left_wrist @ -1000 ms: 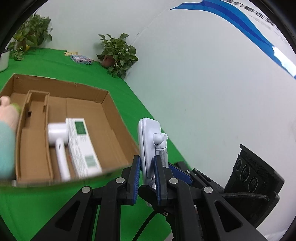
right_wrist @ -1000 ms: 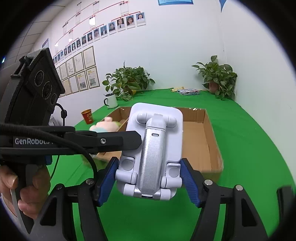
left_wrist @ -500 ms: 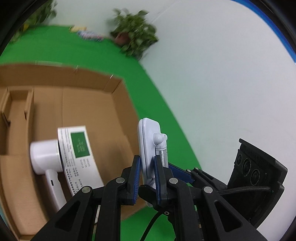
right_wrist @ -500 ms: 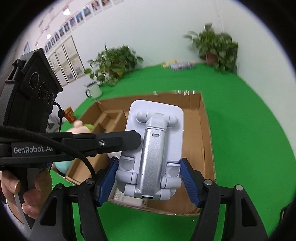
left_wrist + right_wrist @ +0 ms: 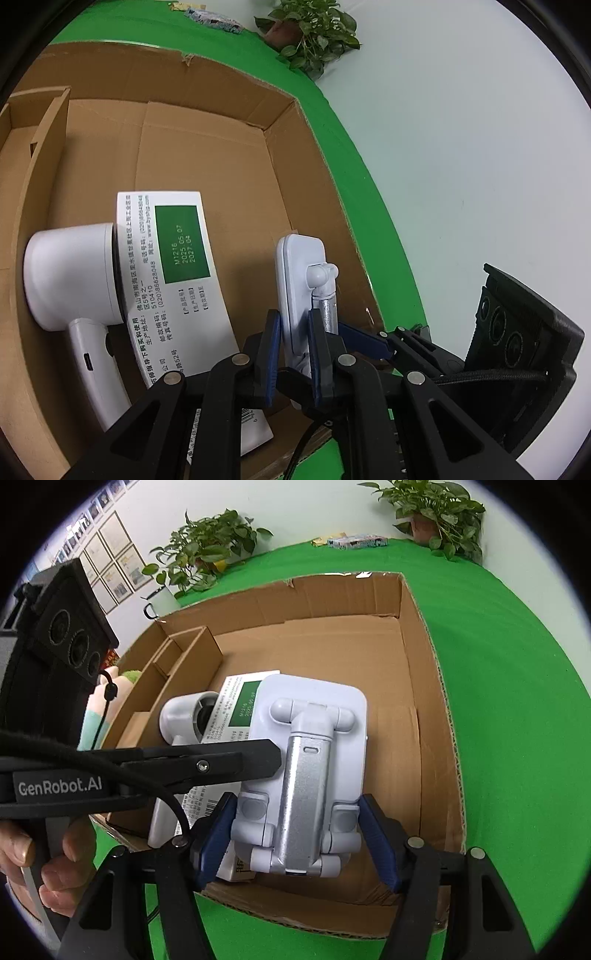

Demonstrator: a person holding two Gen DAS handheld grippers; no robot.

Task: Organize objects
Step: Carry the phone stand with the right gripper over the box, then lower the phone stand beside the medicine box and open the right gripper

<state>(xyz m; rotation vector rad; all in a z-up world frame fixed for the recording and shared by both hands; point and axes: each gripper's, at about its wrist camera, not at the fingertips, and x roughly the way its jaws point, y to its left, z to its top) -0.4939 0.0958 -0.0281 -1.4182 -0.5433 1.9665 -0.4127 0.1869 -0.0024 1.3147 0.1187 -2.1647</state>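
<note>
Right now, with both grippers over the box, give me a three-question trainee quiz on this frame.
1. True or false: the phone stand is gripped by both the left gripper and the right gripper.
2. What lies in the cardboard box beside the white handheld device? A) a mug B) a white carton C) a plant
3. The stand hangs above the box's ____ compartment.

Key: 1 true; 2 B; 3 large
</note>
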